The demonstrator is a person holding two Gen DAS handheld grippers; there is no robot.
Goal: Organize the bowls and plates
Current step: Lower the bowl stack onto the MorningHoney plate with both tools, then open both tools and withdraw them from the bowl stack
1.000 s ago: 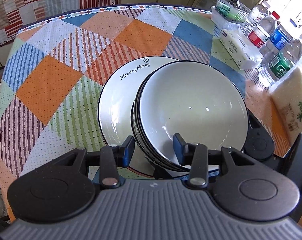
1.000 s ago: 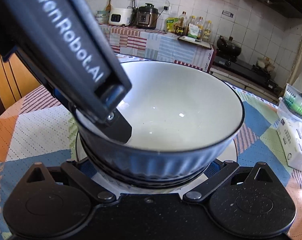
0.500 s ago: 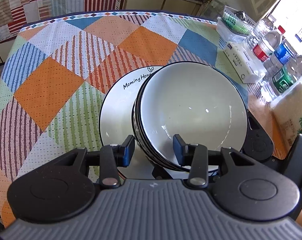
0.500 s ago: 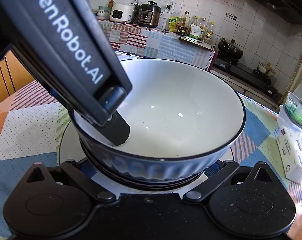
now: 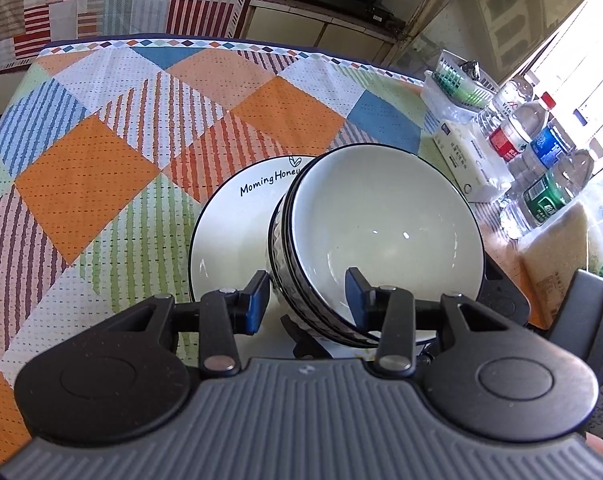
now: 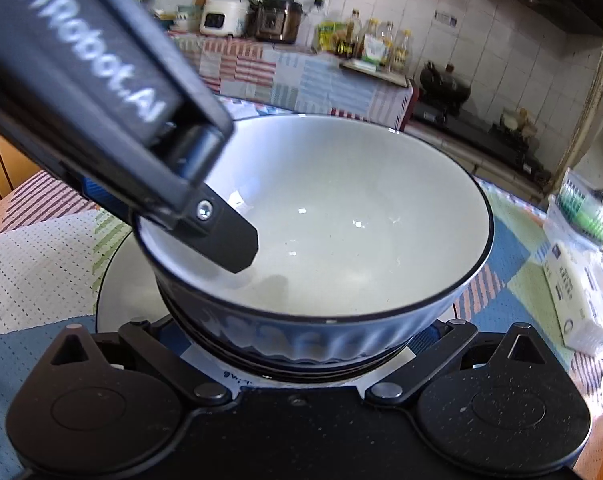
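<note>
Two nested bowls (image 5: 381, 236) tilted over white plate (image 5: 229, 240) on patchwork tablecloth (image 5: 101, 152). Left tongs (image 5: 307, 300) straddle near rim, one finger (image 5: 357, 292) inside bowl, other outside, gap either side of wall. Right tongs (image 6: 301, 344) spread wide beneath stack; grip unclear. Bottles (image 5: 541, 148) at table edge.

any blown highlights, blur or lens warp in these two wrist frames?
Left wrist: the window at upper right is blown out, washing the water bottles; fisheye bends the table edge; small glints in the top bowl. Right wrist: the left gripper body up close is soft and its lettering smeared; the counter appliances look slightly blurred; the walls bow.
</note>
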